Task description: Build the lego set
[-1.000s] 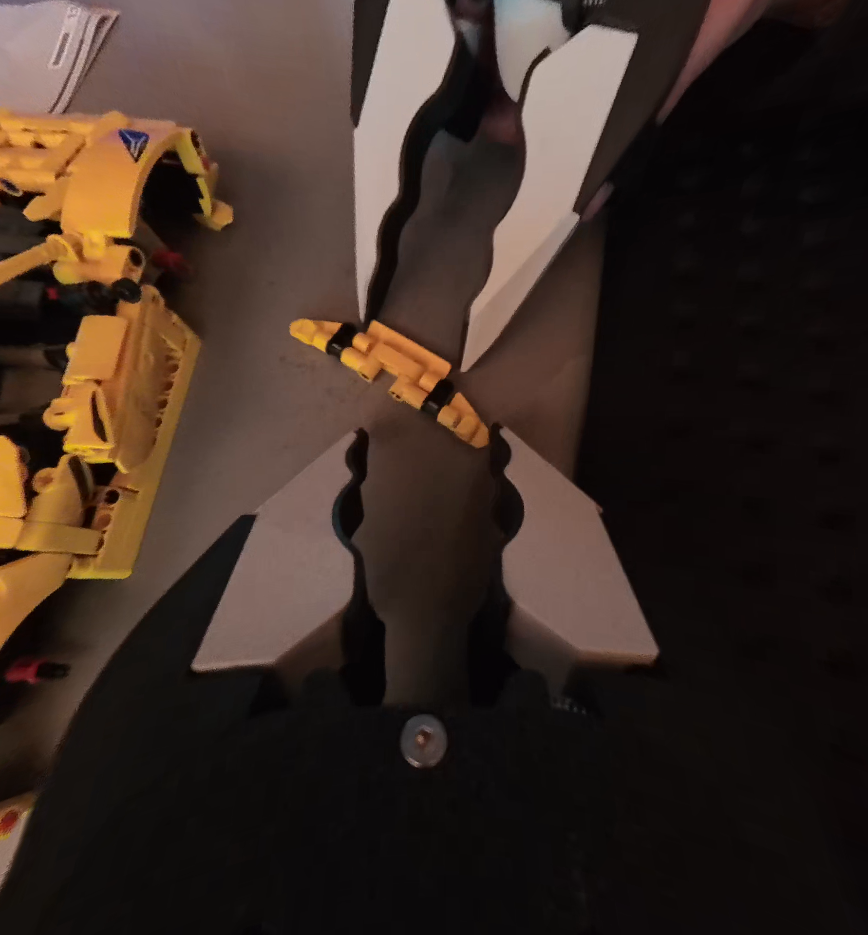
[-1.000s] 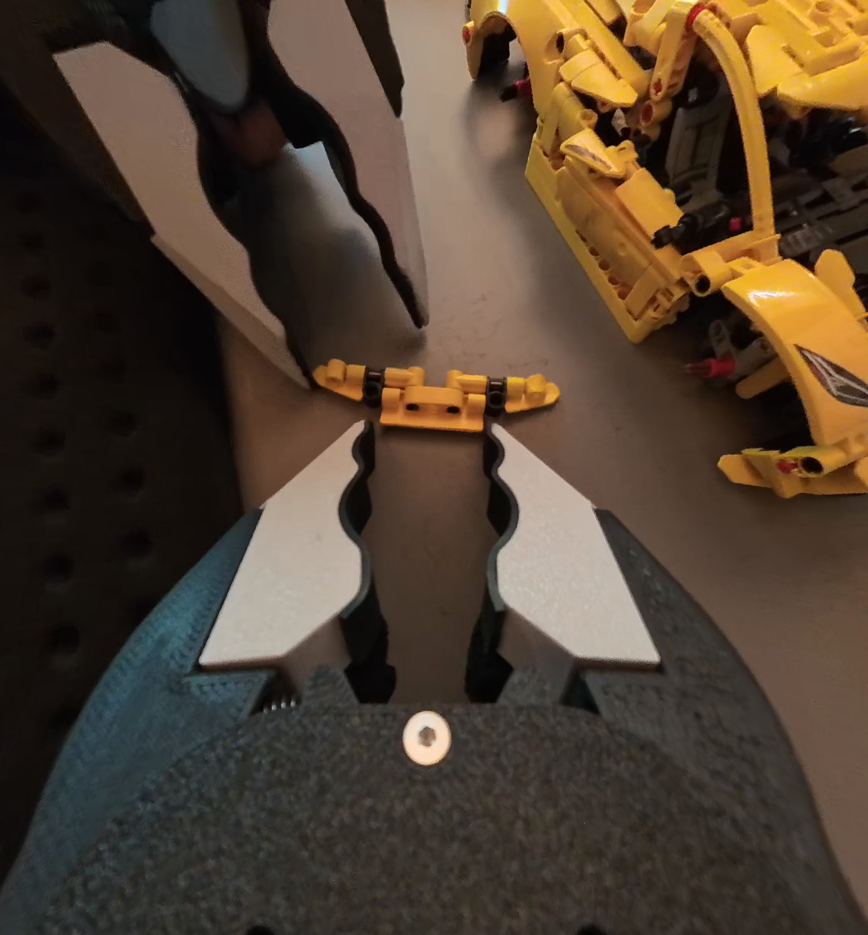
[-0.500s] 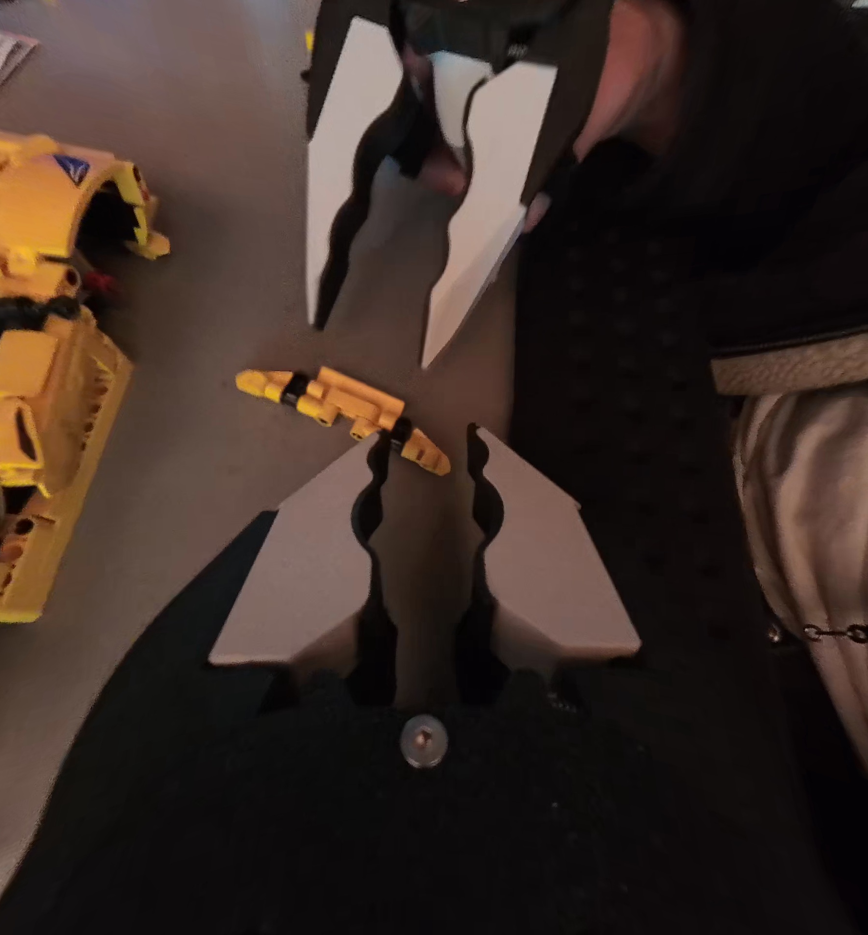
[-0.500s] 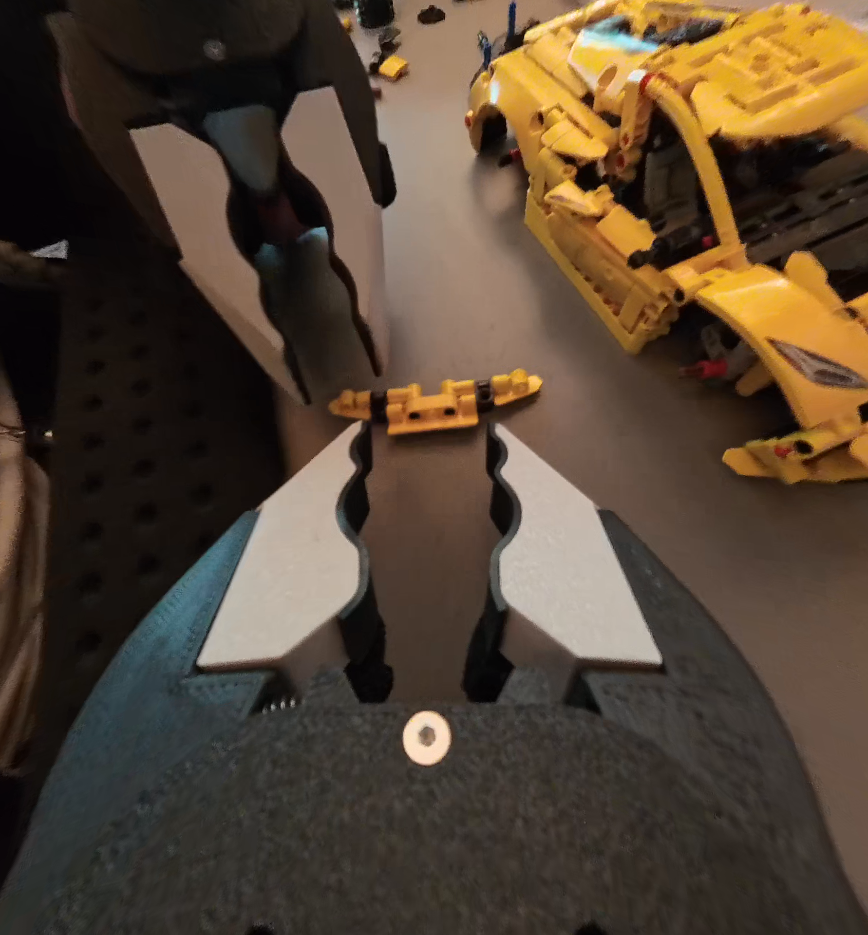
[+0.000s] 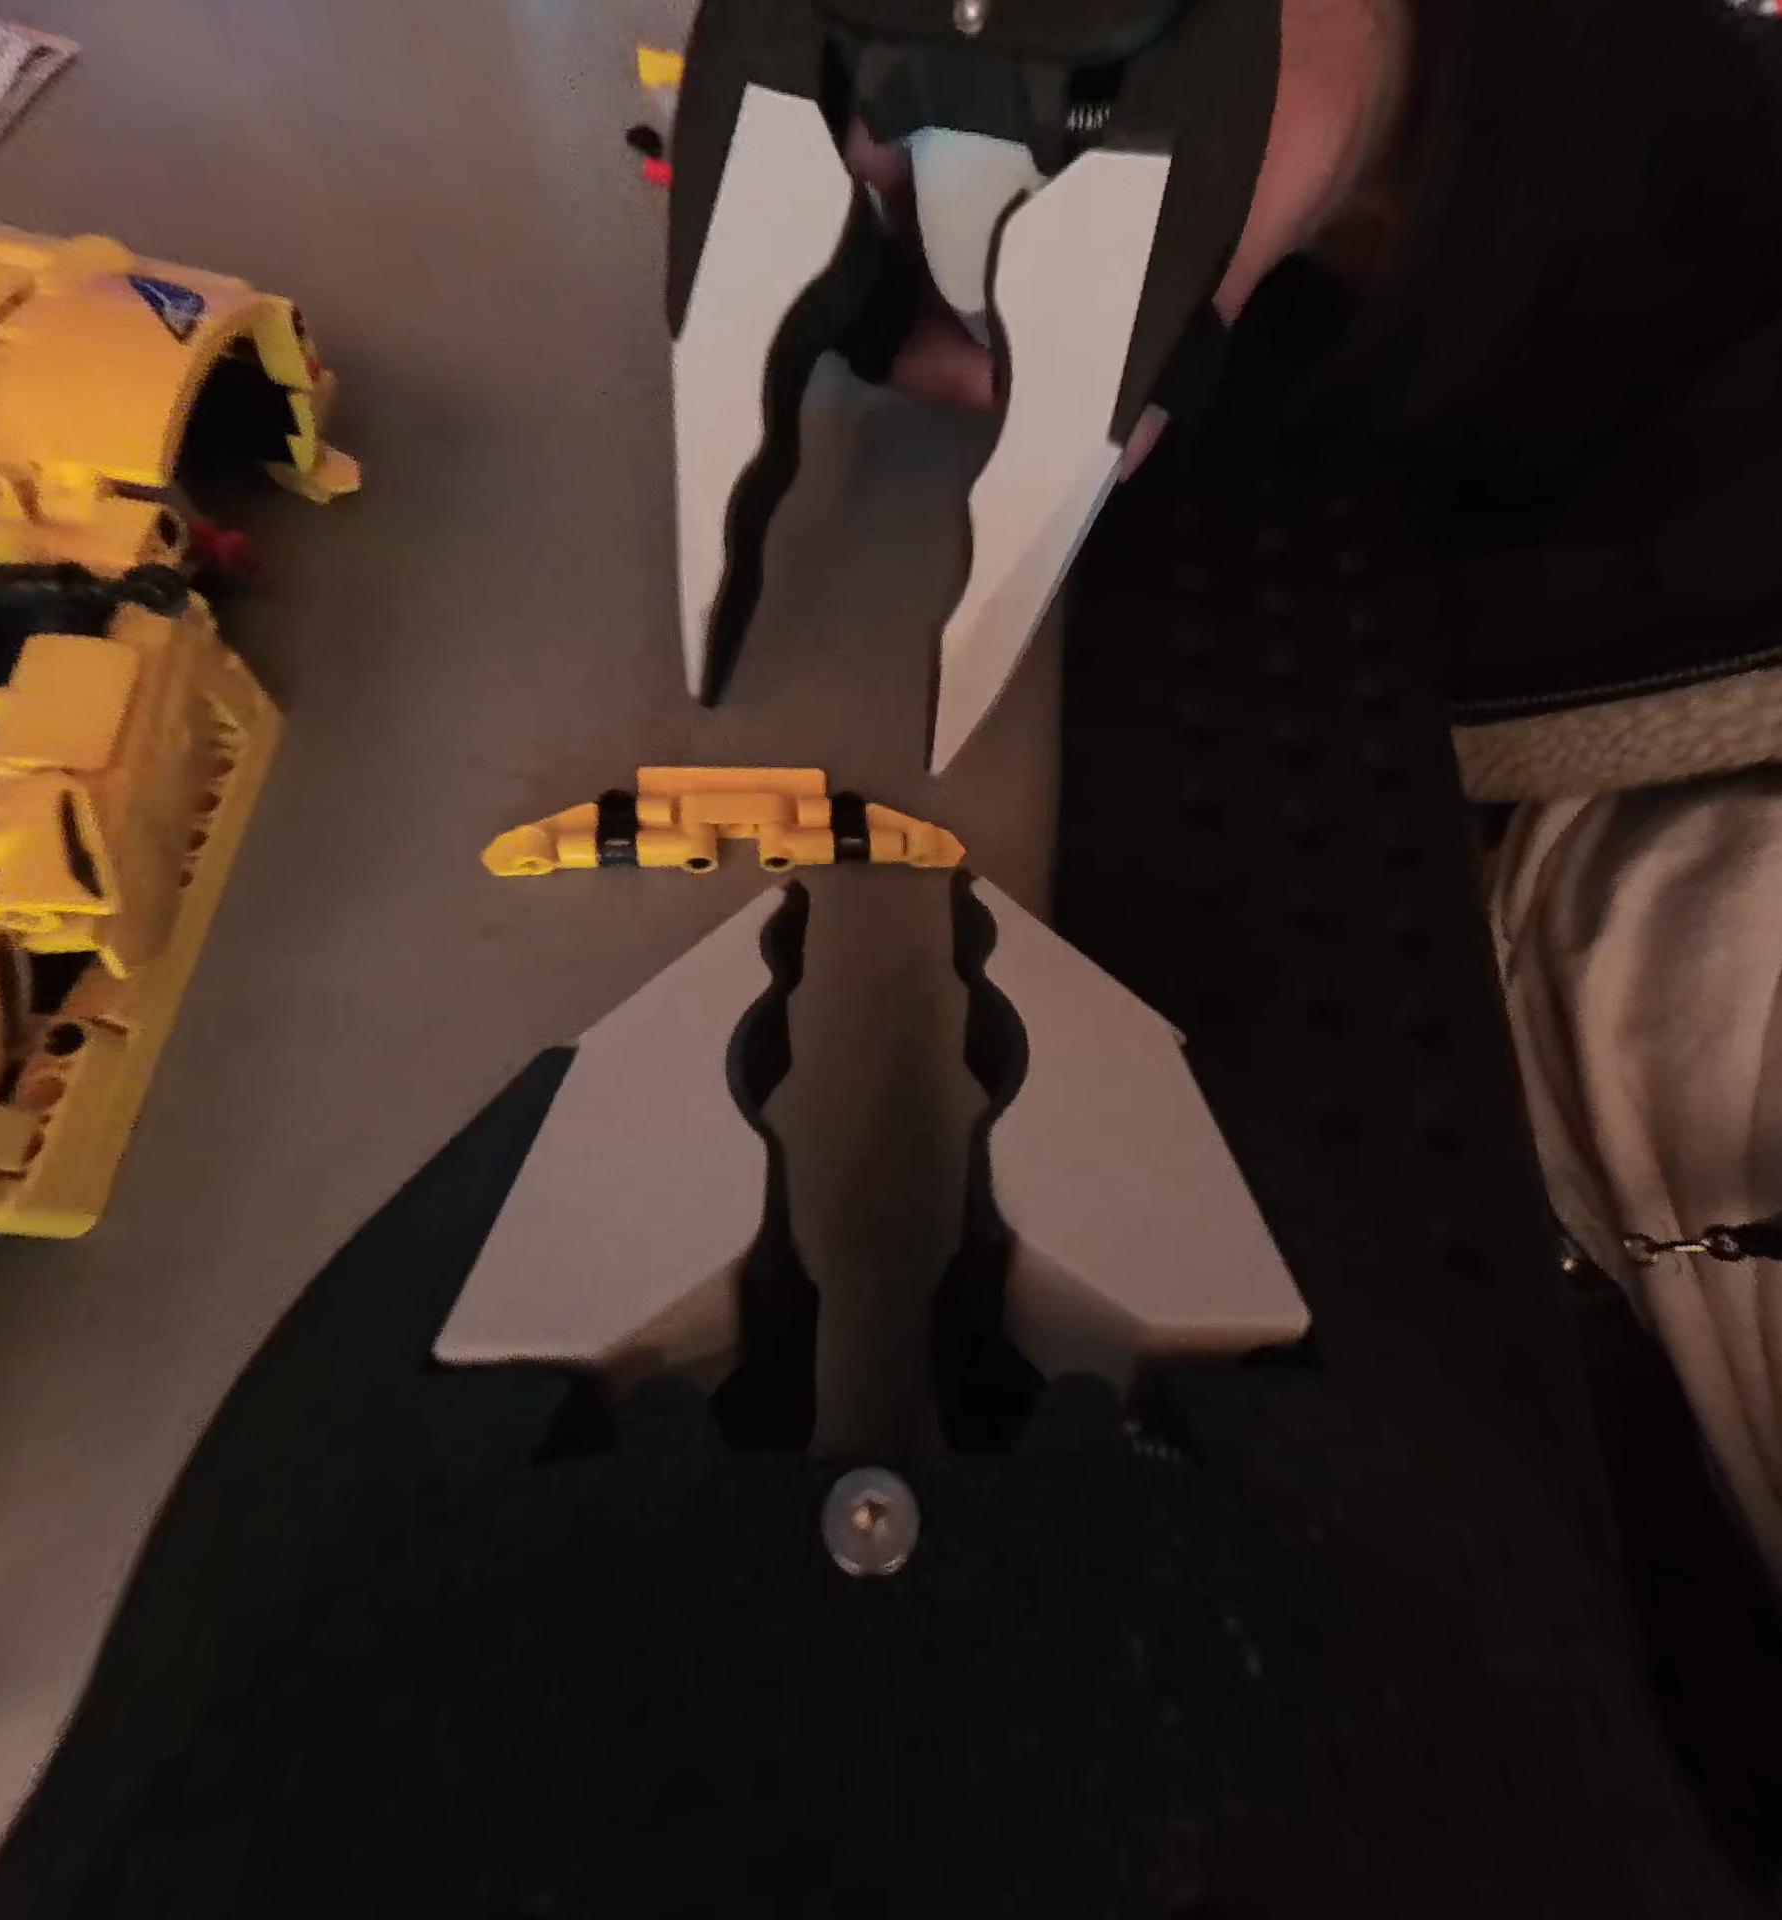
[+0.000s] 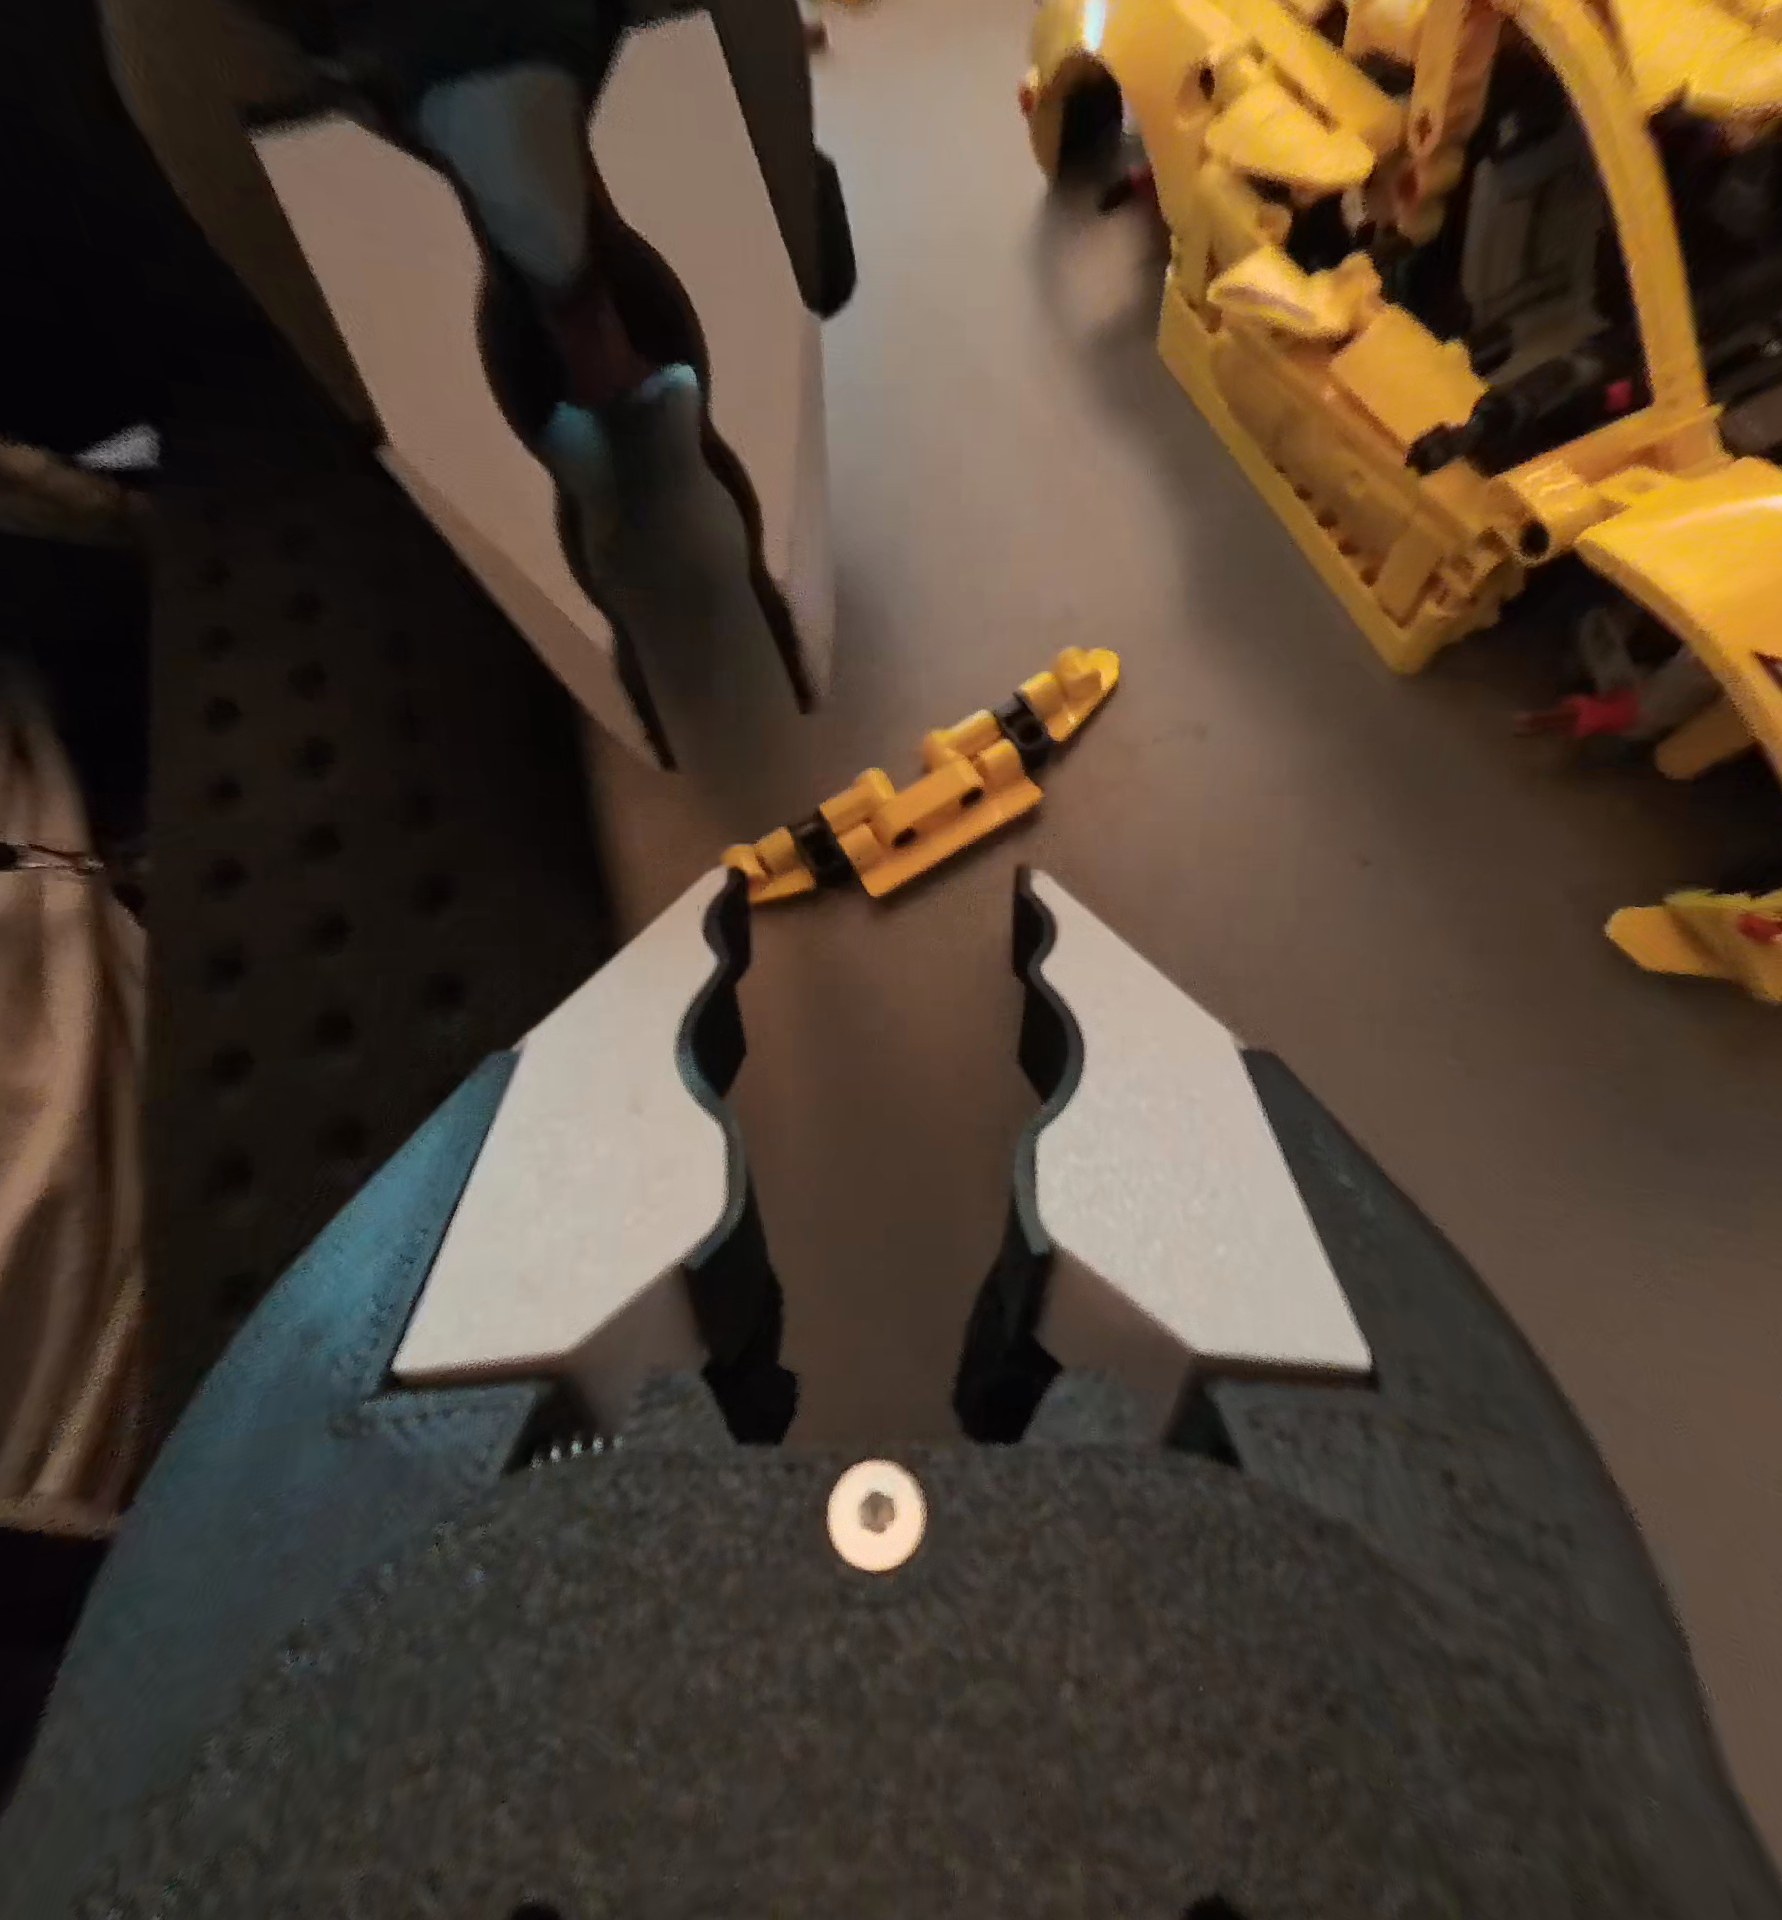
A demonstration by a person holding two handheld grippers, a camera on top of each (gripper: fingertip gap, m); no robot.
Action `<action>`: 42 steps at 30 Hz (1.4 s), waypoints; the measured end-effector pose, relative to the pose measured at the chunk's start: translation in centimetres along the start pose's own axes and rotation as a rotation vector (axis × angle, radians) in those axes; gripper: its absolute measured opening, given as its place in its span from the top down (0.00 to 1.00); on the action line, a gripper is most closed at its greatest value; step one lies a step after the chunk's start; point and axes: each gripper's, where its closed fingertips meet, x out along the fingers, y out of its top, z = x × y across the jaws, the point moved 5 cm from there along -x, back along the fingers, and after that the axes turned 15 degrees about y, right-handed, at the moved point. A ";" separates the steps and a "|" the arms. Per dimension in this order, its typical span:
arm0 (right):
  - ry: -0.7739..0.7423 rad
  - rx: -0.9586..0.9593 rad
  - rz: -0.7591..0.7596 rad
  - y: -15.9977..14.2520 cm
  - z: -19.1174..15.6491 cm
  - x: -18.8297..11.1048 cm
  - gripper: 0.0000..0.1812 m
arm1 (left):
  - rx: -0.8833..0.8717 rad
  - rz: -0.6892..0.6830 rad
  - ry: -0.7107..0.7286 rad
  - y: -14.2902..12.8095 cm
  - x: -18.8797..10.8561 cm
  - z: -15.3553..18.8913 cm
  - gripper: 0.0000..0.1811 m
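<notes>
A second ago the small yellow sub-assembly (image 5: pixel 723 831) lay skewed across the left wrist view, one end slanting down toward four o'clock; now it runs straight from nine to three there, its flat plate on the far side and its two pin holes facing the left tongs (image 5: pixel 871 883). Half a second ago one tapered end sat between those fingertips; now the whole piece lies just beyond them, free on the desk (image 5: pixel 471 436). In the right wrist view it has swung the other way, from level to a slant running from about eight o'clock up to two o'clock (image 6: pixel 923 795), with its near end just beside the left fingertip of the right tongs (image 6: pixel 871 883). Both tongs are spread with nothing between them, facing each other across the piece. I judge this a re-aligning nudge before a proper pinch, not a grasp. The partly built yellow car (image 6: pixel 1489 343) stands well apart at one to three o'clock, waiting for the part.
</notes>
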 end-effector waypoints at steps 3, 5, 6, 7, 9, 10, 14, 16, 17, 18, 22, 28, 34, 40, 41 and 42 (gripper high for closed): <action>0.064 -0.015 -0.004 0.7 0.0 1.6 0.70 | 0.073 -0.078 -0.020 -0.2 1.5 1.2 0.85; 0.134 -0.003 -0.008 1.3 -0.1 2.3 0.70 | 0.114 -0.065 0.002 0.2 1.8 1.3 0.84; 0.130 -0.013 -0.021 1.4 0.0 2.2 0.68 | 0.108 -0.063 0.013 0.0 1.6 1.1 0.84; 0.119 -0.025 -0.023 1.5 0.1 1.8 0.68 | 0.084 -0.052 0.021 -0.1 1.1 0.7 0.84; 0.074 -0.033 0.033 1.7 0.2 0.2 0.68 | 0.021 0.017 0.039 0.3 -0.8 -0.3 0.84; 0.038 -0.029 0.063 1.6 0.2 -0.8 0.69 | -0.004 0.075 0.067 0.8 -2.2 -1.0 0.84; -0.256 -0.056 0.160 -0.1 0.3 -6.1 0.74 | -0.086 0.309 0.297 0.9 -8.4 -5.7 0.84; -0.462 -0.038 0.164 -2.0 0.4 -10.0 0.77 | -0.090 0.416 0.459 0.2 -10.2 -7.9 0.82; -0.548 -0.013 0.171 -3.1 0.2 -12.1 0.78 | -0.090 0.453 0.533 0.0 -10.8 -8.7 0.81; -0.613 0.027 0.190 -4.4 0.0 -14.1 0.79 | -0.095 0.472 0.564 0.1 -11.1 -8.9 0.81; -0.720 0.248 0.237 -9.7 -1.2 -18.7 0.81 | -0.134 0.444 0.546 -0.1 -10.4 -9.0 0.80; -0.773 0.294 0.150 -13.1 -0.5 -19.8 0.83 | -0.119 0.426 0.627 -0.2 -10.9 -9.5 0.80; -0.780 0.295 0.230 -12.9 -0.5 -20.6 0.85 | -0.206 0.507 0.806 -0.6 -13.7 -11.4 0.81; -0.703 0.172 0.422 -7.1 -1.3 -17.9 0.74 | -0.134 0.472 0.758 -0.5 -13.1 -10.4 0.94; -0.691 0.151 0.483 -5.9 -1.3 -17.3 0.68 | -0.124 0.477 0.749 -0.4 -13.1 -10.3 0.96; -0.658 0.134 0.529 -5.0 -1.4 -16.5 0.66 | -0.131 0.479 0.752 -0.4 -13.3 -10.4 0.97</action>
